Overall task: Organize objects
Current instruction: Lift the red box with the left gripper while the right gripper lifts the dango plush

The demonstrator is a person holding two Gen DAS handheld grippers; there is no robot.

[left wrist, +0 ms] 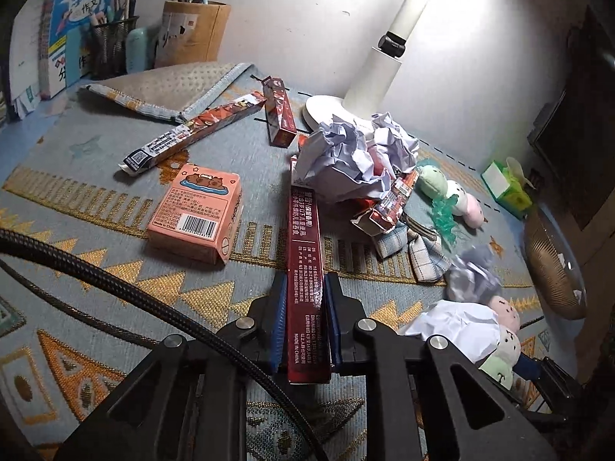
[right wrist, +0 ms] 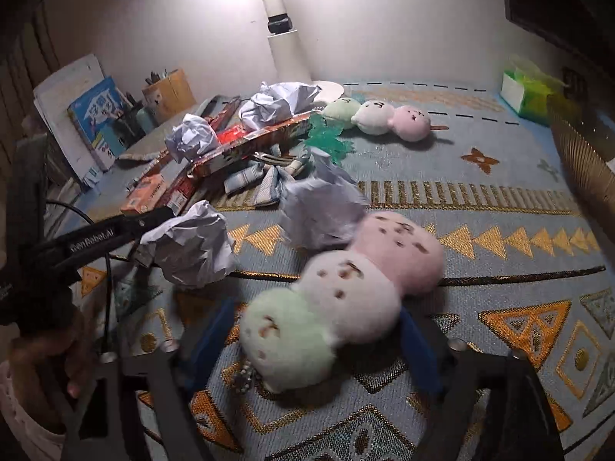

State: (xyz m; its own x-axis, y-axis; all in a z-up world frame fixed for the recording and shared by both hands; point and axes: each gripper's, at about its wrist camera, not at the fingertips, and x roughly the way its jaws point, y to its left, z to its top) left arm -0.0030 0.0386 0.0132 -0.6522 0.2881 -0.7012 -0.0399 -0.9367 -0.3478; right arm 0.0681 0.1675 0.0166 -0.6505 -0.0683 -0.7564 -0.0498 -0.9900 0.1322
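My left gripper is shut on a long dark red box that points away toward a heap of crumpled paper and more red boxes. A pink box lies to its left. My right gripper has its blue pads on either side of a three-ball plush toy, green, white and pink; the view is blurred and contact is unclear. A second such plush lies farther back. Paper balls lie beside the near plush.
A patterned cloth covers the desk. A white lamp base stands at the back. Books and pen holders stand back left. A green tissue box and a woven basket are at the right.
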